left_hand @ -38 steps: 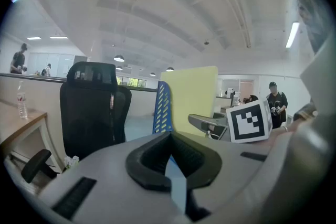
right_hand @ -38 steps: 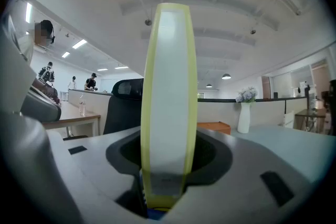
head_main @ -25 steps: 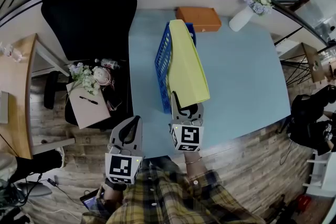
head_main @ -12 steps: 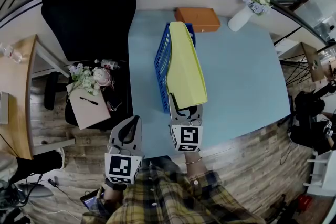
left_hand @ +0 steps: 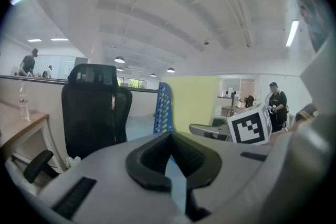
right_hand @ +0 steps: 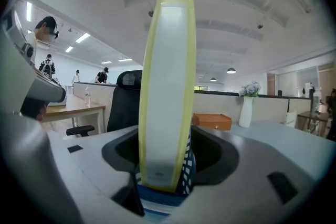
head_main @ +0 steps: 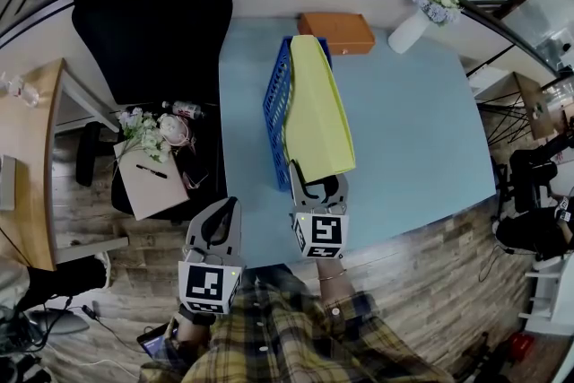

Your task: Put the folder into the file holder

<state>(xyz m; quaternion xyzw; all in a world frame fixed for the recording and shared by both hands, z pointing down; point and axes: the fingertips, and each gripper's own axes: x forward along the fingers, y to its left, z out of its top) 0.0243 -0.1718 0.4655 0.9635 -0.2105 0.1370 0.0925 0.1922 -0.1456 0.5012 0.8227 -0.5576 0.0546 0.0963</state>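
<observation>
Release of folder (head_main: pixel 316 108) into file holder (head_main: pixel 276 103).
Note right gripper (head_main: pixel 316 184) fingers spread wide, just opening, gripping nothing, with folder's near edge loose between them. Note folder on edge inside holder as sole content, long axis running straight away from those fingers along counter (head_main: pixel 413 130). Note left gripper (head_main: pixel 220 224) fingers closed, empty, farther off.

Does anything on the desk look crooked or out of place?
The yellow folder stands in the blue file holder but seems to lean right. The right gripper straddles its near edge; its jaws have just been opening and stand apart.
</observation>
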